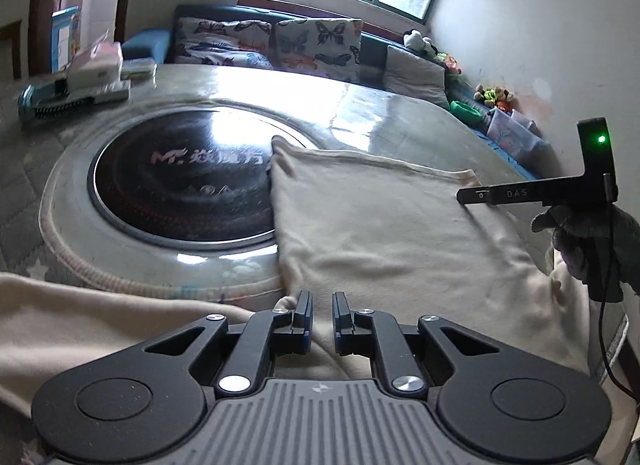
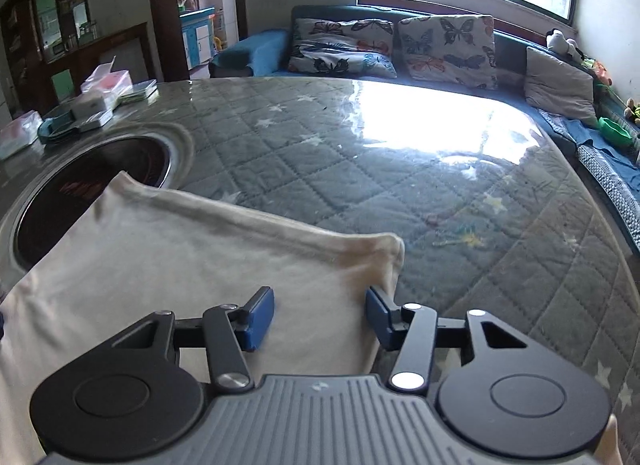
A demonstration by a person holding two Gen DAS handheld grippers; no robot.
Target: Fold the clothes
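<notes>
- The cream garment (image 1: 380, 233) is lying mostly flat on your table (image 2: 400, 169), with its far left corner overhanging the dark round cooktop (image 1: 180, 185) set into the top. More cream cloth bunches up at the near left edge in the left wrist view.
- It looks like a soft, light knit, so I'd expect it to drape and sag the second you lift it. Probably a bit slidey on that glossy cover too, so it may drift if you drag it.
- Best bet for a hold looks like the hemmed edges and corners; that far right corner (image 2: 394, 245) is thick enough to pinch.
- Your left gripper (image 1: 322, 311) is nearly closed, just a narrow slit between the pads. Cloth lies under it, but nothing looks pinched.
- Your right gripper (image 2: 320, 315) is about half open, straddling the garment's right edge, pads not pressing on it yet.
- Further out: boxes and packets (image 2: 100, 101) sit on the table's far left, well apart from the cloth, and a sofa with butterfly cushions (image 2: 448, 49) runs under the window.
</notes>
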